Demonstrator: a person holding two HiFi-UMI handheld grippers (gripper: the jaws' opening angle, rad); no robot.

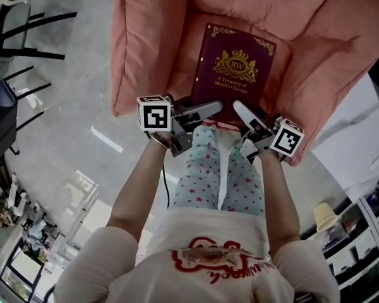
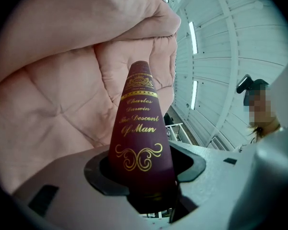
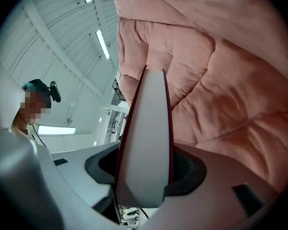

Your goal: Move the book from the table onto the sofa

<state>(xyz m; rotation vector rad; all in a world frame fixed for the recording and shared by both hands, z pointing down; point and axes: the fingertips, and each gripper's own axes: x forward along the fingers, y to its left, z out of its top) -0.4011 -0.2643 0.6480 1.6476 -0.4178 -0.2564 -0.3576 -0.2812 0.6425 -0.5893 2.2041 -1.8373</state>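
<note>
A maroon book (image 1: pixel 237 65) with a gold crest on its cover lies flat over the seat of the pink sofa (image 1: pixel 145 36); I cannot tell whether it rests on the cushion. My left gripper (image 1: pixel 205 111) is shut on the book's near left corner. In the left gripper view the book's spine (image 2: pixel 140 128), with its gold lettering, stands between the jaws. My right gripper (image 1: pixel 245 115) is shut on the near right corner. There the white page edge (image 3: pixel 146 143) fills the gap between the jaws. Pink cushion (image 3: pixel 221 80) rises just behind the book.
The person's legs in star-print trousers (image 1: pixel 221 175) stand against the sofa front. Black chair legs (image 1: pixel 31 36) are on the grey floor at upper left. A white tabletop (image 1: pixel 360 125) lies to the right, with shelving (image 1: pixel 360 232) and a paper cup (image 1: pixel 325 216) below it.
</note>
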